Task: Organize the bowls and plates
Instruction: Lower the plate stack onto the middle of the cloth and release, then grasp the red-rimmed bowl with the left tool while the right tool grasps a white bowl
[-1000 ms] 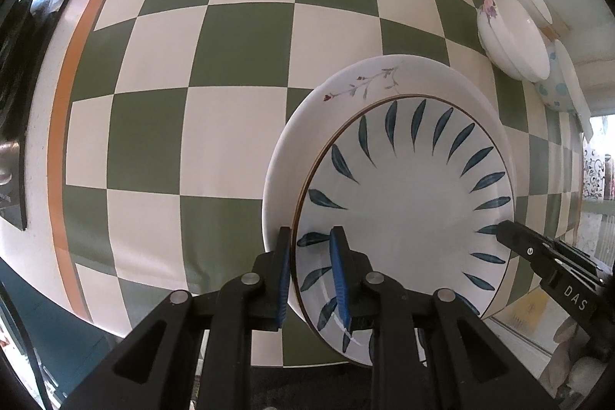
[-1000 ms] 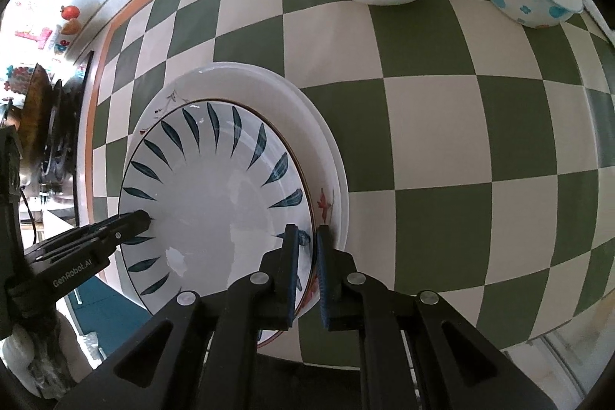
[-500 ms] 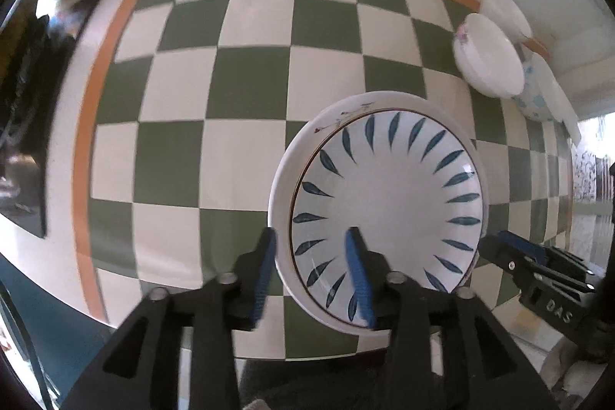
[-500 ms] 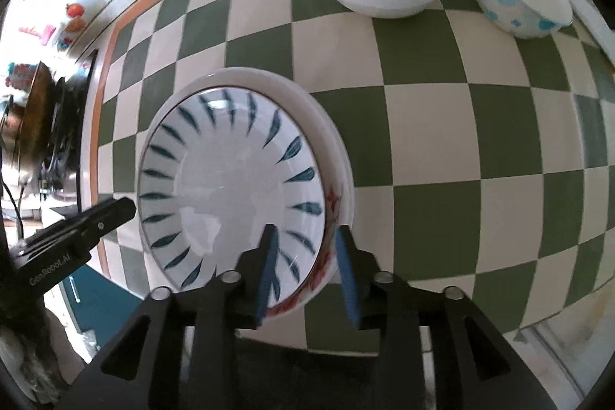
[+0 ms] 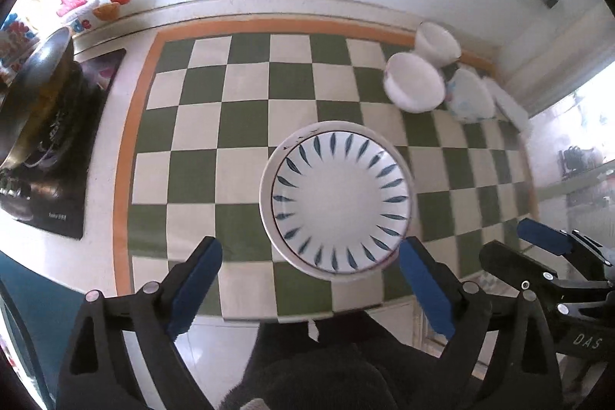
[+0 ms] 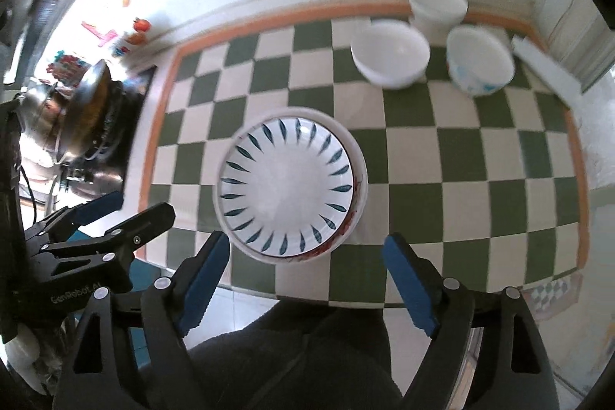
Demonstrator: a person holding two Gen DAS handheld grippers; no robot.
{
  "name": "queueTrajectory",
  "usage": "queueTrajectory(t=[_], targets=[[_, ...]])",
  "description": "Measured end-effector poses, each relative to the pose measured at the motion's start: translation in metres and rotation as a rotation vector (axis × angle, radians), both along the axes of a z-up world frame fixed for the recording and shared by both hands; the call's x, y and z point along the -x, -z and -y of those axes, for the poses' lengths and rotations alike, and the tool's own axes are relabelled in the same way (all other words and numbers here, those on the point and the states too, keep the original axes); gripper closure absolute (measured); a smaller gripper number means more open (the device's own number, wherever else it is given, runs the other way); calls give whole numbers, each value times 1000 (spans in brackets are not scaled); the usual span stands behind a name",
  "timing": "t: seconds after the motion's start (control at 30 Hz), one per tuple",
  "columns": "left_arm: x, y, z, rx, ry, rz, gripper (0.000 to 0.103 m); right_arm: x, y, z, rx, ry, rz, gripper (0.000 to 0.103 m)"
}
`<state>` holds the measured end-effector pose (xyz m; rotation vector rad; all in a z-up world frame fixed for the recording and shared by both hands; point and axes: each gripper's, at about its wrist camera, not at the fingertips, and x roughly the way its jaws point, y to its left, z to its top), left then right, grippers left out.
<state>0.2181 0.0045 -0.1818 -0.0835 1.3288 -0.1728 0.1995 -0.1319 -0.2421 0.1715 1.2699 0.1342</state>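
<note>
— Near the front edge of the checkered tablecloth (image 5: 246, 125) sits the blue-leaf plate (image 5: 340, 196), nested on a larger white plate (image 5: 269, 156) whose rim shows all round it.

— Why stacked like that?

— Smaller on larger keeps the pile steady, I'd judge; the plates look sorted into one stack.

— How does the top plate look?

— White and glossy, with a thin brown rim line and a ring of dark blue leaves pointing inward. The plate under it carries a red motif at its edge.

— And the grippers?

— Both hang short of the plate stack, holding nothing. The left gripper (image 5: 311, 289) has its jaws spread wide, and so does the right gripper (image 6: 307, 277).

— Beyond the stack?

— Far behind it, a plain white bowl (image 6: 390, 52), a white bowl with blue dots (image 6: 480, 60) and a white cup (image 6: 438, 6) stand unstacked. I'd guess they are next.
</note>
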Motion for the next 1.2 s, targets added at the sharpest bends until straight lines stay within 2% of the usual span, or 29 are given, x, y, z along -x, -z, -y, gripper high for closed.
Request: queueTrajectory(t=[0.13,0.23,0.5,0.73,0.87,1.07,1.2], targets=[[18,-28,0,7,-2,32,9,22,-34,-5,30,1,54,16],[26,-39,-1,16,6,47,9,35,-48,-7,36,3,77,15],[42,-54,-5,36,9,73,9,58,-66,-12,42,5,104,15],[40,-53,-10,61,1,77,9,63,-58,-8,-12,33,86,14],[22,-45,2,8,2,114,9,56,-48,10,-71,77,80,14],[-27,-27,31,-10,-17,139,9,19,-28,58,-70,159,99,14],[-69,-1,61,-14,-4,89,9,-27,-1,98,-96,204,70,15]])
